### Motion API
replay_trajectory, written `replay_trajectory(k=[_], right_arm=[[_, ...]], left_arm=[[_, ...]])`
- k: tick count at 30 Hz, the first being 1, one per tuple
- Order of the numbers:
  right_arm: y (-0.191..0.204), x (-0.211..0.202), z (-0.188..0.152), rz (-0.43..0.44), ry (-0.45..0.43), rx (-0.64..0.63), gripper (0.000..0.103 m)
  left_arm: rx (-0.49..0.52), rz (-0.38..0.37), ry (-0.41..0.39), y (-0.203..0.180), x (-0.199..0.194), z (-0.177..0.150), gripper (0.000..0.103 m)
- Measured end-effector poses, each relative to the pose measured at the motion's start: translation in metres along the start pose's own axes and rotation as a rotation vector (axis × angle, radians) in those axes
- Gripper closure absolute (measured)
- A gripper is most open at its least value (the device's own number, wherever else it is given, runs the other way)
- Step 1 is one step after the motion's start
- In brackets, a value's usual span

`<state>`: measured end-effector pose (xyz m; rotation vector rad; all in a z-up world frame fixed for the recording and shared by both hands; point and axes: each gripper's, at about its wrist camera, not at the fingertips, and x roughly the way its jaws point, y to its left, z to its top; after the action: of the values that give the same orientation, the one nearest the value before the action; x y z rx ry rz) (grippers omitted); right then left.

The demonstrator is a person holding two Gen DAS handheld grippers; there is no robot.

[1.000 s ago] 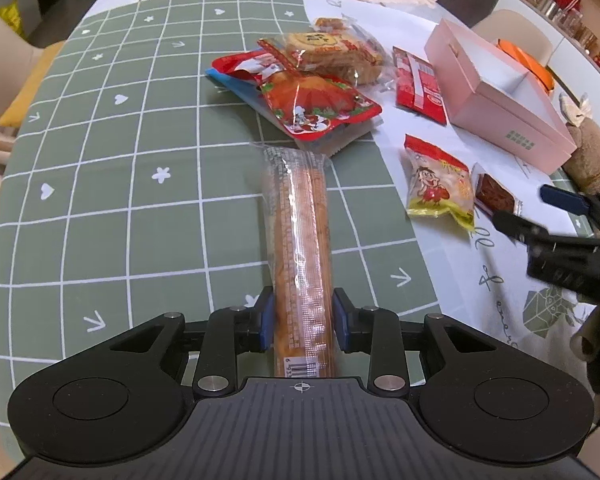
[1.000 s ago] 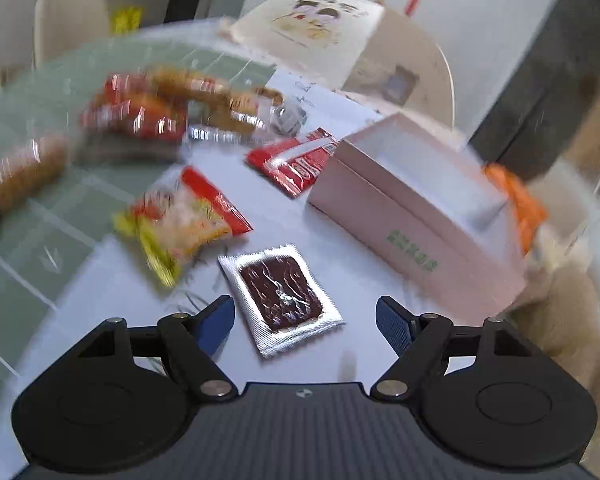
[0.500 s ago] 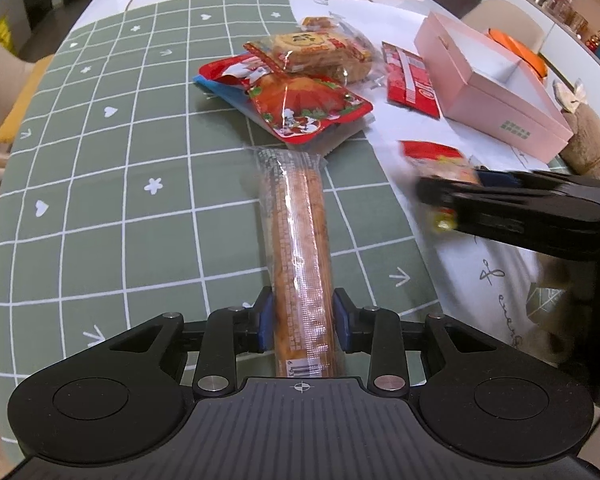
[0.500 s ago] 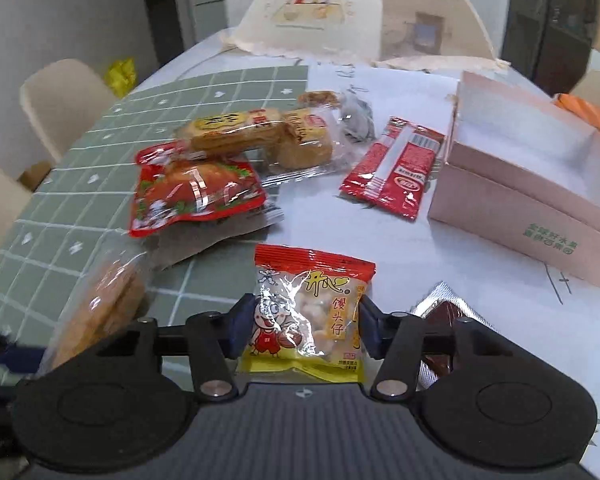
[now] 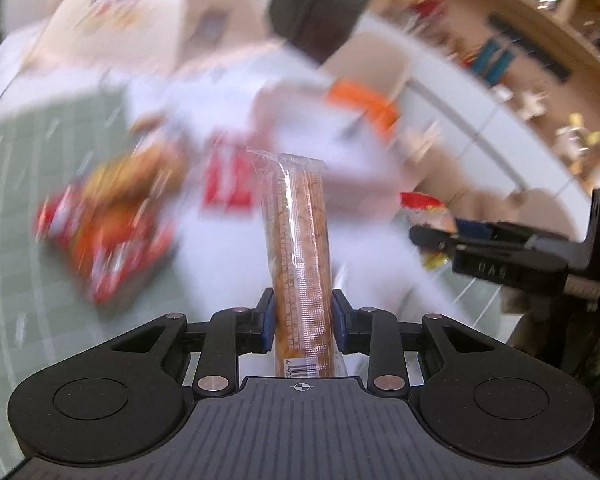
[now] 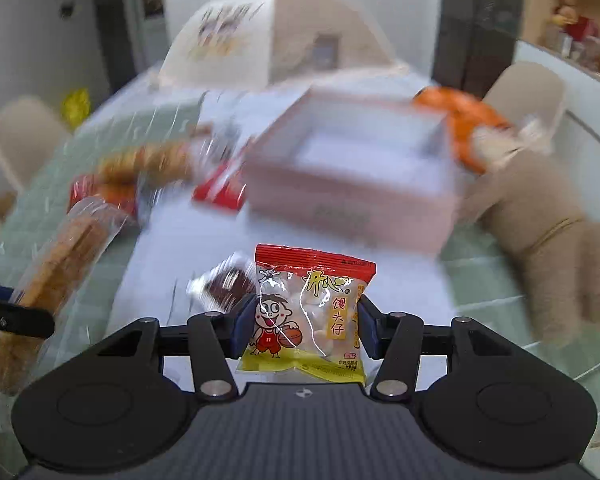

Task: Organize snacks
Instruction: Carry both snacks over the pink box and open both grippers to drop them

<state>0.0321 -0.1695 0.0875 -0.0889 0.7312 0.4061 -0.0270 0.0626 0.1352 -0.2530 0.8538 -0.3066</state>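
Pinching a long cracker sleeve (image 5: 300, 256) near its barcode end, my left tongs (image 5: 302, 320) hold it above the blurred worktop (image 5: 228, 248); my right tongs (image 6: 300, 326) grip a small red-and-yellow snack packet (image 6: 310, 312), the pink box (image 6: 352, 176) lying beyond it.

Each wrist camera looks forward along its own fingers from close above the table, both facing the pink box (image 6: 348, 184), each catching the other gripper sideways.
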Motion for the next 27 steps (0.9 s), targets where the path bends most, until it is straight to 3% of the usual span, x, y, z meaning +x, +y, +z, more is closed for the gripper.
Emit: replay_trajectory(k=[5, 8, 10, 11, 12, 16, 20, 24, 27], right_arm=[[-0.024, -0.025, 0.074, -0.030, -0.199, 0.025, 0.051], [-0.032, -0.012, 0.124, -0.037, -0.225, 0.048, 0.050], [-0.041, 0.005, 0.151, -0.034, -0.201, 0.083, 0.044], [-0.046, 0.014, 0.160, -0.045, -0.186, 0.105, 0.033], [-0.051, 0.020, 0.164, -0.063, -0.183, 0.125, 0.030], [-0.064, 0.032, 0.143, -0.091, -0.158, 0.156, 0.028], [-0.065, 0.046, 0.099, -0.078, -0.076, 0.138, 0.027], [-0.040, 0.070, 0.065, -0.013, 0.005, 0.077, 0.027], [-0.012, 0.086, 0.047, 0.013, 0.056, 0.023, 0.027]], left_arm=[[0.115, -0.099, -0.027, -0.036, 0.015, 0.118, 0.070], [0.119, -0.127, 0.055, -0.048, 0.045, 0.191, 0.069], [0.059, -0.117, 0.058, -0.039, 0.060, 0.215, 0.069], [0.033, -0.110, 0.043, -0.033, 0.064, 0.220, 0.069], [0.014, -0.107, 0.030, -0.025, 0.067, 0.221, 0.069], [-0.010, -0.062, 0.021, 0.012, 0.093, 0.210, 0.069], [-0.037, 0.052, 0.115, 0.052, 0.143, 0.197, 0.069], [-0.049, 0.082, 0.186, 0.073, 0.188, 0.185, 0.069], [-0.017, 0.106, 0.170, 0.078, 0.213, 0.186, 0.069]])
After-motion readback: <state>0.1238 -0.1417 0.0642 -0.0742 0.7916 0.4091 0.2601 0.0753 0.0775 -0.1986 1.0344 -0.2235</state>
